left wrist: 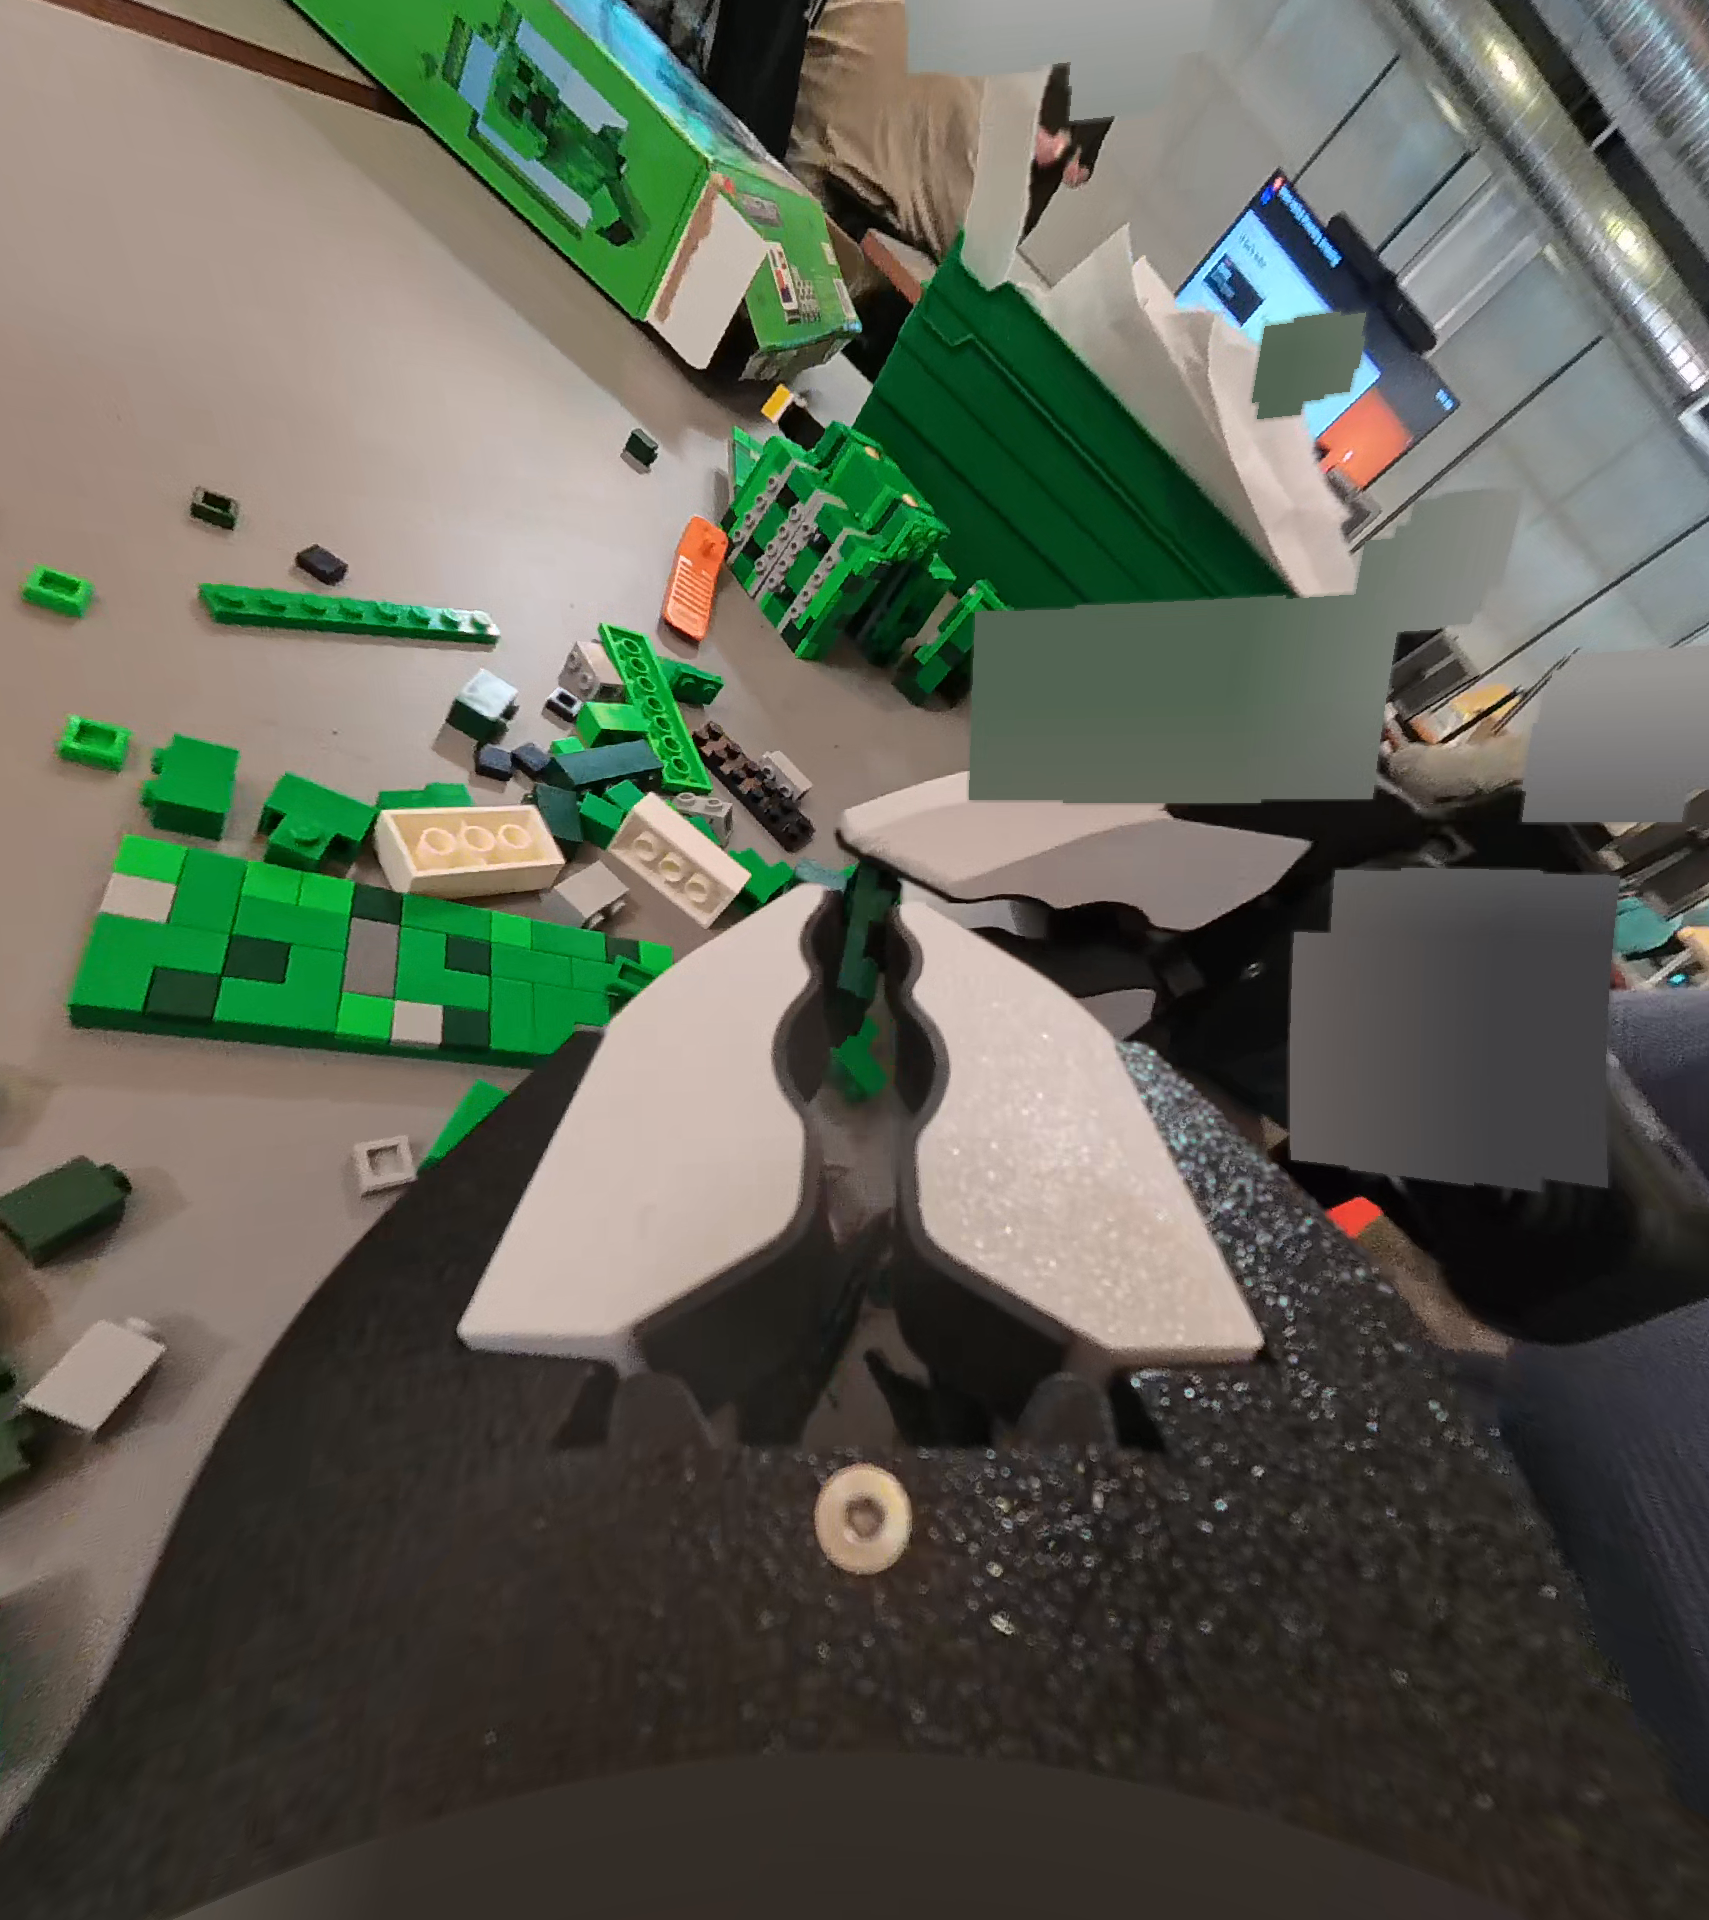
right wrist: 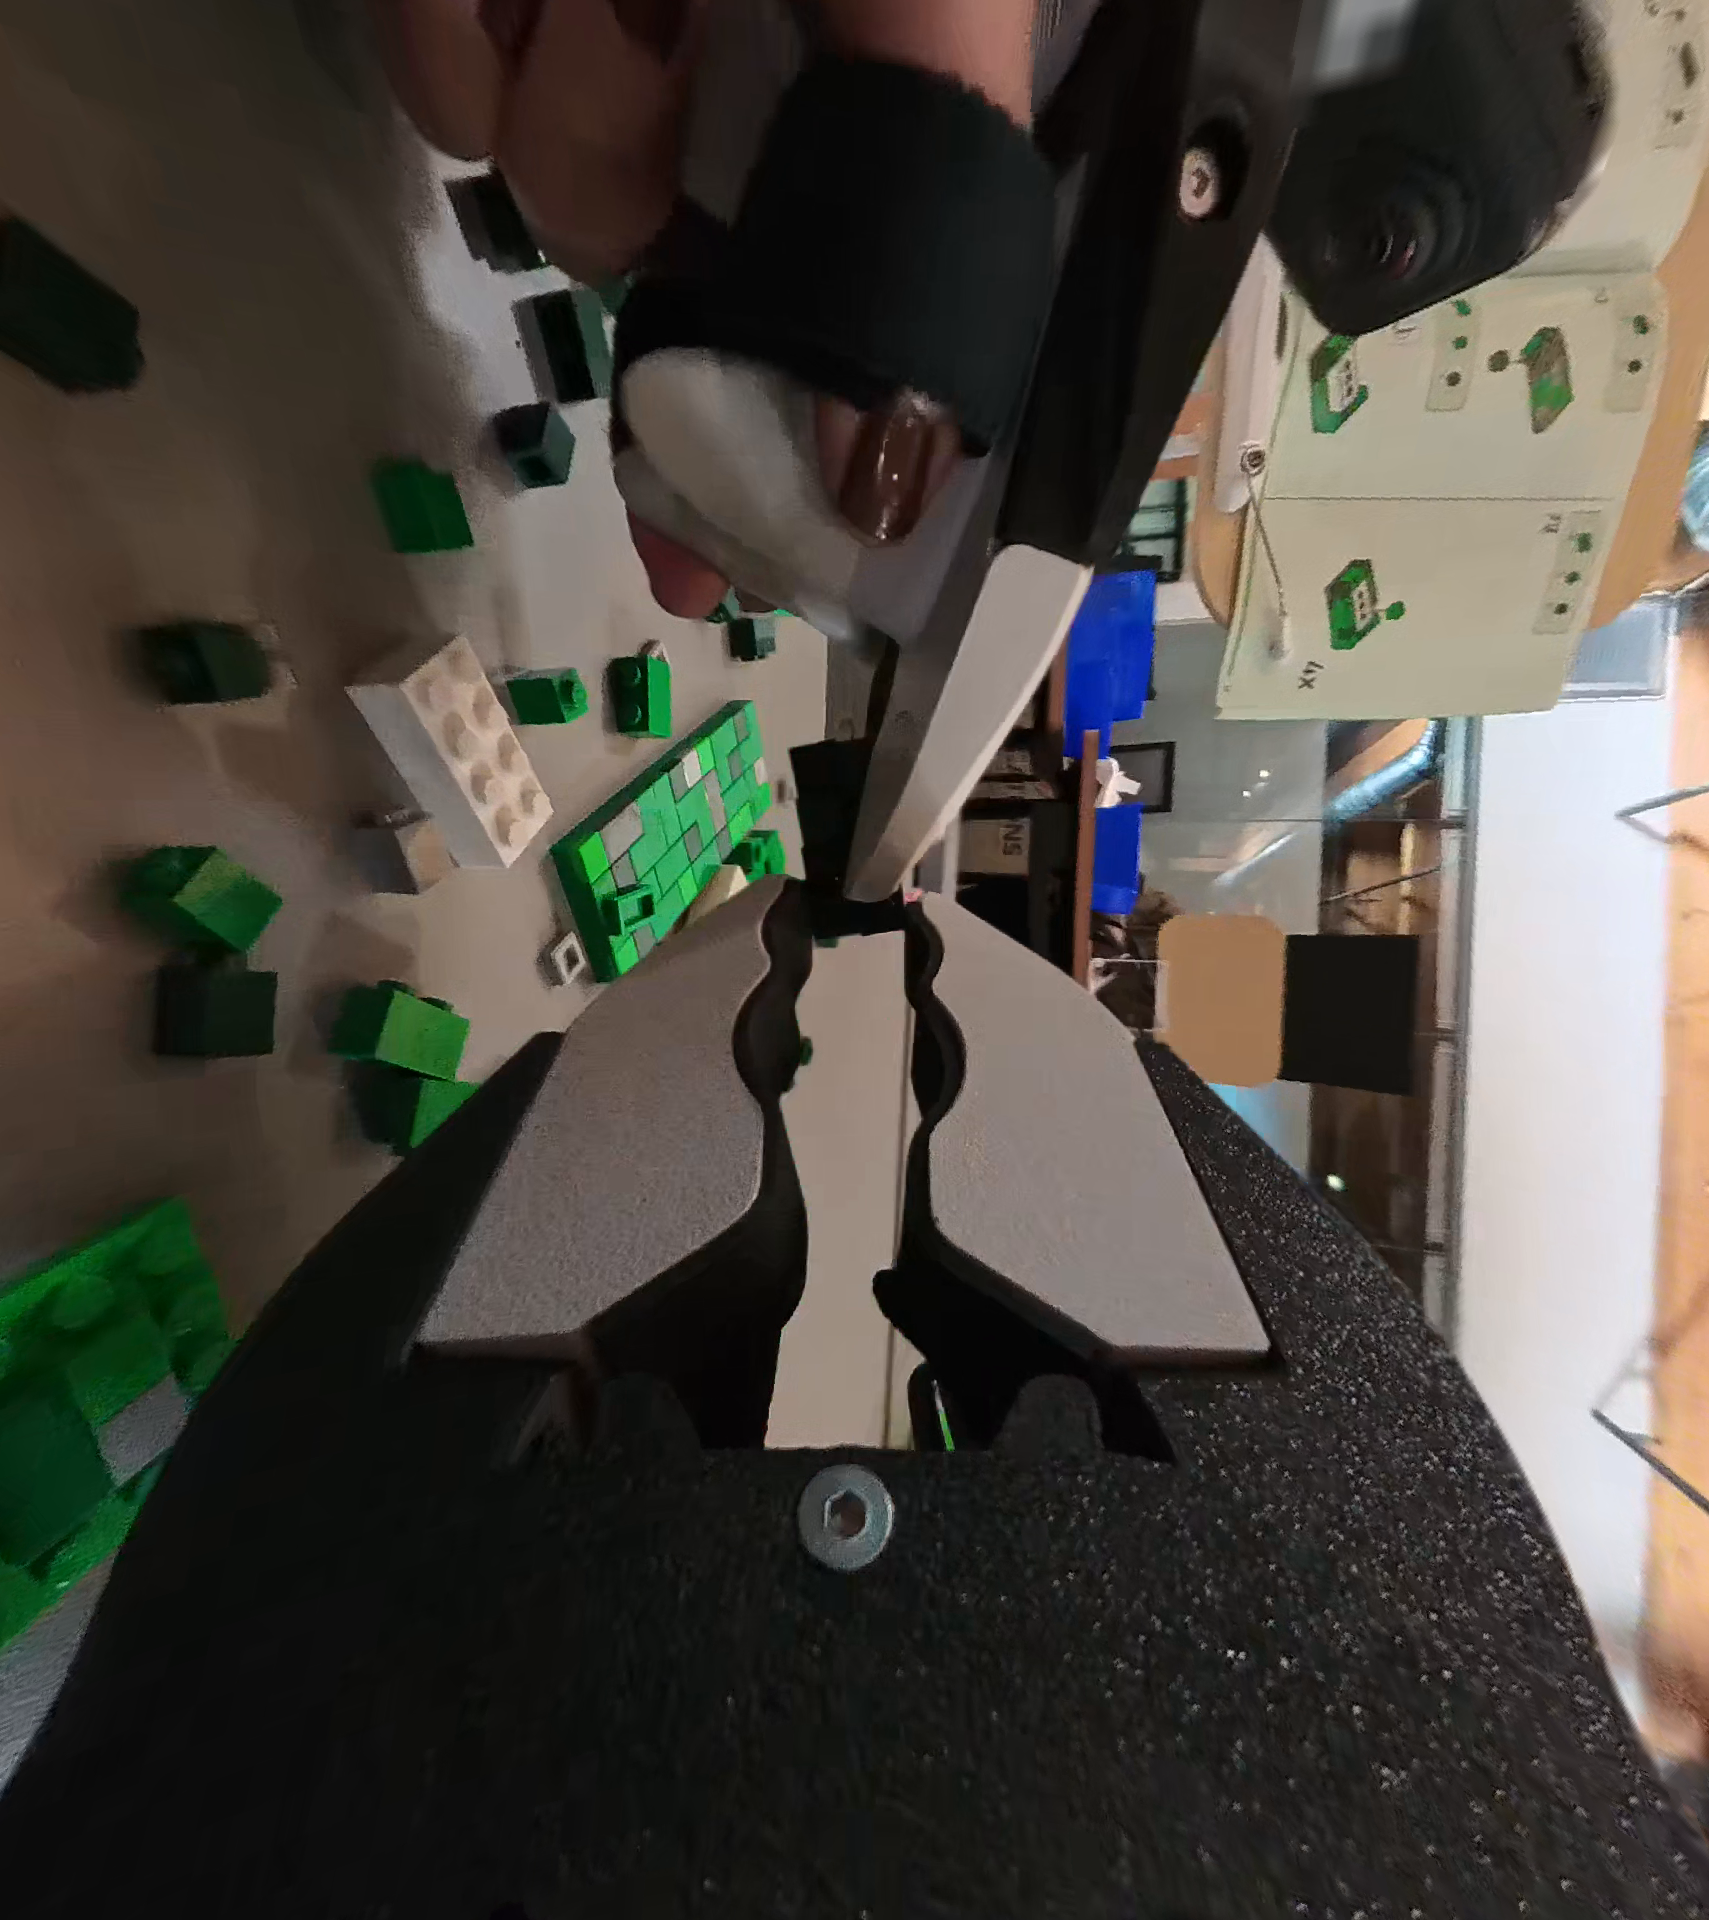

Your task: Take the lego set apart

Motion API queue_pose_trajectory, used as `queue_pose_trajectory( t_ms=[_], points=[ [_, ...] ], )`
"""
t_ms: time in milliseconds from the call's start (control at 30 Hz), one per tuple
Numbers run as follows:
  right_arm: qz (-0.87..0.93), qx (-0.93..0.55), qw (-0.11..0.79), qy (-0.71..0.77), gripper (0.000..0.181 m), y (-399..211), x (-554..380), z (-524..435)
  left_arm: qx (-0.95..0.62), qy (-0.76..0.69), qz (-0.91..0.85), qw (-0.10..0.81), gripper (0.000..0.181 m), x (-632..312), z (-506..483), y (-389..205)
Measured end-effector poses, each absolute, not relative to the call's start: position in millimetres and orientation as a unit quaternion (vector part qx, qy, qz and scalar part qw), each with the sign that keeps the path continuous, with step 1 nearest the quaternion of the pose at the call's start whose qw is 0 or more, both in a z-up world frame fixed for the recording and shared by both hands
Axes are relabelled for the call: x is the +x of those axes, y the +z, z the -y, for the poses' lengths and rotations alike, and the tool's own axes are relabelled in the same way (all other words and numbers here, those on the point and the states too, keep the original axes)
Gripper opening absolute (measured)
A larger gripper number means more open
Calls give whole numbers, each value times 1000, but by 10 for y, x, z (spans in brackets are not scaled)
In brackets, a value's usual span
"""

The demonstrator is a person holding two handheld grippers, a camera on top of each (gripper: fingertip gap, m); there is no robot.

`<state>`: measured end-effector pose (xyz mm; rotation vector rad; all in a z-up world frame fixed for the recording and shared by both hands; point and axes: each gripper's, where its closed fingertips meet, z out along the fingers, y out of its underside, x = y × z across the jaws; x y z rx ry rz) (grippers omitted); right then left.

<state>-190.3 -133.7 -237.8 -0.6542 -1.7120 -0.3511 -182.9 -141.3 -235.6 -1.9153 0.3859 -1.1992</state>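
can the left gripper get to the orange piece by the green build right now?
Probably not yet: the left gripper is shut on a green brick strip. The table path to the orange piece looks open, though loose bricks lie between.

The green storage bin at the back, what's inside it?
White crumpled paper sticks out of the green bin. Anything beneath the paper is covered, so I cannot tell what else it holds.

Green crate (left wrist: 1016, 468) (paper-filled), wall screen (left wrist: 1317, 312).
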Motion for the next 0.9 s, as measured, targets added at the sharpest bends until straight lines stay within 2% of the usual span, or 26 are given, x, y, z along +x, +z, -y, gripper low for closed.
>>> queue_pose_trajectory(
  t_ms=[33, 233, 467, 733, 900],
  points=[
    [734, -274, 600, -161, 17, -2360, -1904, 1335, -757, -489, -144, 409, 8, -1830, 1411, -2339],
    [736, -277, 598, -152, 17, -2384, -1919, 1342, -747, -523, -130, 389, 7, -1841, 1420, -2358],
    [750, -301, 581, -95, 17, -2445, -1895, 1376, -759, -367, -281, 458, 7, -1810, 1466, -2414],
    [761, -315, 567, -37, 17, -2510, -1909, 1438, -775, -374, -283, 423, 7, -1796, 1515, -2473],
    [757, -303, 574, -75, 17, -2493, -1927, 1414, -775, -406, -250, 416, 7, -1796, 1503, -2448]
  ],
)
